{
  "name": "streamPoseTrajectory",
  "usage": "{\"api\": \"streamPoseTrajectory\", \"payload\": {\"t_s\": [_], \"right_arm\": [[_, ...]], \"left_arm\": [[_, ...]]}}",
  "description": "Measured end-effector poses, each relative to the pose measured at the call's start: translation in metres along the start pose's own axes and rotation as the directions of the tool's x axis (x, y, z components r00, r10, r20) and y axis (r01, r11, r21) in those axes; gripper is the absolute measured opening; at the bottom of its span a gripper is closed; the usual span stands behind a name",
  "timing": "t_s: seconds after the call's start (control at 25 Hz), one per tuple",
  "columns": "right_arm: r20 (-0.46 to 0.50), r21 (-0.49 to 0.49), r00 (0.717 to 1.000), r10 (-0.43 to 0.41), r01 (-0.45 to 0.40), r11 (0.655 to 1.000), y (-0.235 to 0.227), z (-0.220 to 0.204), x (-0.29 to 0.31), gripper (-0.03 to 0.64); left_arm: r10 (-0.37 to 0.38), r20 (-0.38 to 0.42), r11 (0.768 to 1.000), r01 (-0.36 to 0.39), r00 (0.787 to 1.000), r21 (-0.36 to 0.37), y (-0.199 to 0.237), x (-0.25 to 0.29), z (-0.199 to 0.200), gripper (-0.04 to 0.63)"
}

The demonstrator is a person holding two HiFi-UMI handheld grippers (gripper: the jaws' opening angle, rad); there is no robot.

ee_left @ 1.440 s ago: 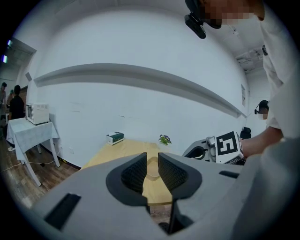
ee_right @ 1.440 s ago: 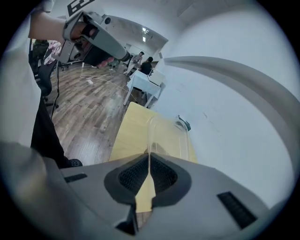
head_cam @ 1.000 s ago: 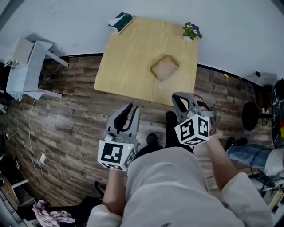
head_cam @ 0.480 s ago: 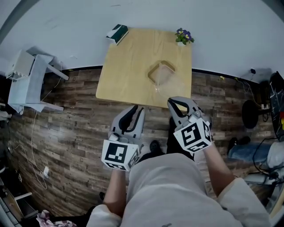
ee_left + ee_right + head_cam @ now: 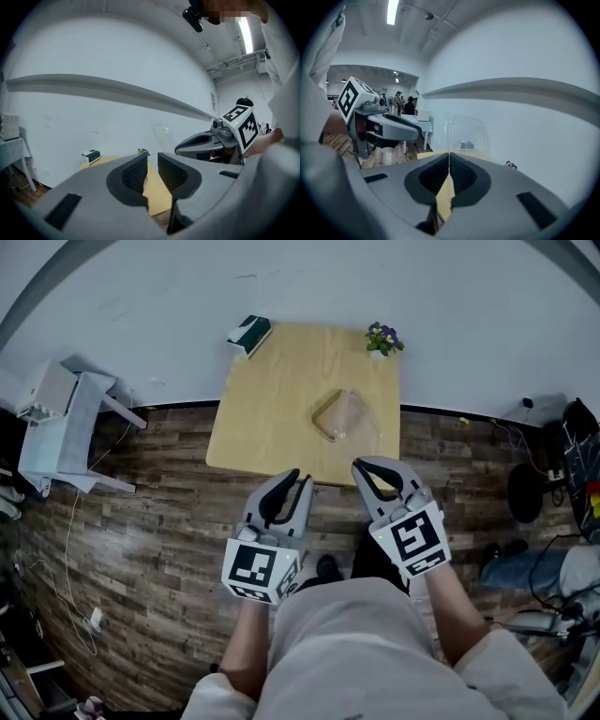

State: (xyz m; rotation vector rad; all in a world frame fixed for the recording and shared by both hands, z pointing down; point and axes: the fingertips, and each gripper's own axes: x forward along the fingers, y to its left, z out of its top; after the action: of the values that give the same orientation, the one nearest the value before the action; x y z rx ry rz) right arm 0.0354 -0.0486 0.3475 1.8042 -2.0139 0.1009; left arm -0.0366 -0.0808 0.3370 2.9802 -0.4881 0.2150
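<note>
Two claws. Left claw [image 5: 152,164]: narrowly spread, nothing between. Right claw [image 5: 449,164]: pinching the thin wall of one clear container [image 5: 466,133]; only the right gripper view shows that grip. Head view places the container over one tabletop [image 5: 272,399]. Far edge: one green box [image 5: 248,334], one flower pot [image 5: 380,339].

The container [image 5: 465,133] is clear glossy plastic (quite see-through), the table [image 5: 272,390] smooth matt wood.

Side by side: left gripper [image 5: 293,483], jaws slightly apart; right gripper [image 5: 374,469], jaws together.
</note>
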Motion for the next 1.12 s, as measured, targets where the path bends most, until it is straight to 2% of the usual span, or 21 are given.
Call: {"api": "streamPoseTrajectory", "payload": {"t_s": [0.44, 1.12], "right_arm": [[0.112, 0.145, 0.994, -0.005, -0.012, 0.989, -0.003, 0.026, -0.011, 0.011], [0.157, 0.228, 0.988, -0.012, -0.025, 0.973, 0.002, 0.024, -0.029, 0.009]], "left_arm": [[-0.003, 0.032, 1.0, 0.002, 0.999, 0.008, 0.002, 0.003, 0.015, 0.043], [-0.022, 0.04, 1.0, 0.022, 0.999, -0.003, -0.014, -0.007, 0.011, 0.009]]}}
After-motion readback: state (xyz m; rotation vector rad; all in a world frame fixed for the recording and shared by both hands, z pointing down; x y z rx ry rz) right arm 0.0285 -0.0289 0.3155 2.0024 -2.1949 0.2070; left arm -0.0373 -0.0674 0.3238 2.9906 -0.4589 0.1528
